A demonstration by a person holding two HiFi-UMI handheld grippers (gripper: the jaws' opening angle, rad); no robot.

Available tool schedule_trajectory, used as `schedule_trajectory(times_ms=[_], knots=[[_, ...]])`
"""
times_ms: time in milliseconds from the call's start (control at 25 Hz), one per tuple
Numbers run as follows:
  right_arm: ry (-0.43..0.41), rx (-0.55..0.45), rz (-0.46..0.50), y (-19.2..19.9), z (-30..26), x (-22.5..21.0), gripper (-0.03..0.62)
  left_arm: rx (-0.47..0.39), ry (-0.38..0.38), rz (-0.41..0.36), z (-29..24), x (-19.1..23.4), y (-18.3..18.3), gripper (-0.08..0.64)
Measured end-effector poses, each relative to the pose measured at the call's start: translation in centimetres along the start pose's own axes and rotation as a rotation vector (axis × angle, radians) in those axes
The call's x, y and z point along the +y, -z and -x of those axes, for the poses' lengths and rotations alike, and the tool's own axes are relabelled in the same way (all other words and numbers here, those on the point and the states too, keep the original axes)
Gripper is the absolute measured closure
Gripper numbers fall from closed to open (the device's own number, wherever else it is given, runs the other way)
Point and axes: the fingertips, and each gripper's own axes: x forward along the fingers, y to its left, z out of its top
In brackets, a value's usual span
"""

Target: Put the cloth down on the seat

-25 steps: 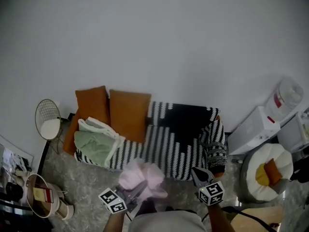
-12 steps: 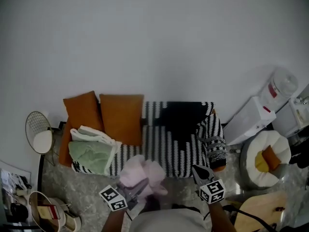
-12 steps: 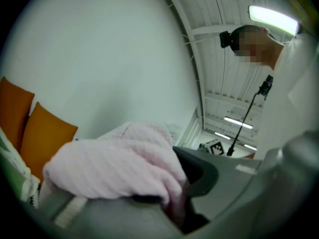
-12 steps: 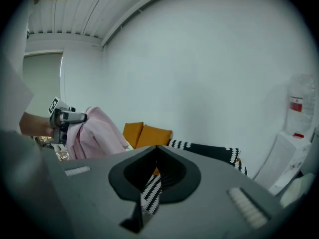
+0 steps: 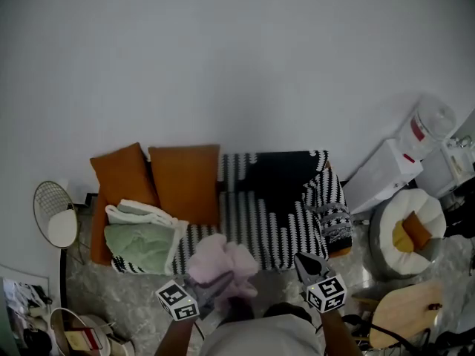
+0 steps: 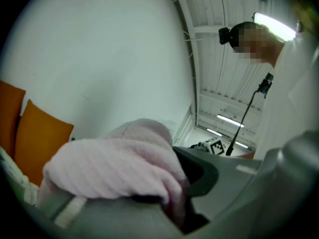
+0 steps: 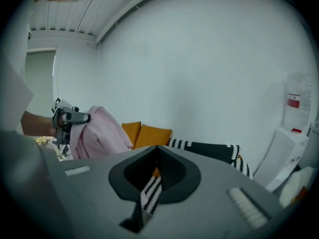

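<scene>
One sofa seat (image 5: 252, 232), draped in one black-and-white zigzag-striped cover (image 5: 286, 176). Two orange fabric cushions (image 5: 184, 180) side by side against the backrest at the picture's left end. One folded green-and-white blanket (image 5: 141, 236) on the seat just in front of them.

Two handheld grippers, one marker cube on each. Black-and-white square patterns on the cubes, no readable letters.

Left gripper (image 5: 210, 289): jaws clamped on one fluffy pale-pink cloth (image 5: 221, 262). Cloth bunched over the jaws, held up at the seat's front edge, not lying on it.

Right gripper (image 5: 303, 264): jaws closed tip to tip, nothing between them, apart from the cloth.

One round white pouf (image 5: 429, 212) at right, one small orange cushion (image 5: 407, 236) on top. One clear water bottle (image 5: 430, 121) on a white dispenser (image 5: 382, 178). One red label on the bottle, print too small to read.
</scene>
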Motion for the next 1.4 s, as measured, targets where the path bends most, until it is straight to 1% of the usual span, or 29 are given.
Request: schedule_trajectory(times_ms=[280,520,800,1000,1200,1400], knots=[[-0.003,0.008,0.012,-0.6,-1.7,1.2,0.586,0.016,0.022,-0.009,0.3,1.9,-0.5,0.489],[0.003,0.009,0.02,-1.5,-2.3,-0.1,0.586,0.019,0.023,-0.008,-0.9,3.6,-1.1,0.489],[0.003,0.017,-0.007,-1.6,-4.4,-3.6,0.586,0.032,0.013,0.006,-3.8,5.5,-2.0,0.489],[-0.027,0.02,-0.005,-2.6,-7.1,-6.2,0.586,0.038,0.008,0.014,-6.5,7.3,-2.3,0.489],[-0.056,0.034,-0.004,-3.5,-9.8,-9.0,0.586,0.044,-0.016,0.035,-9.4,9.5,-2.8,0.489],[-0.087,0.063,-0.005,-3.6,-12.8,-11.9,0.586,0.048,-0.041,0.053,-12.6,12.7,-3.0,0.489]])
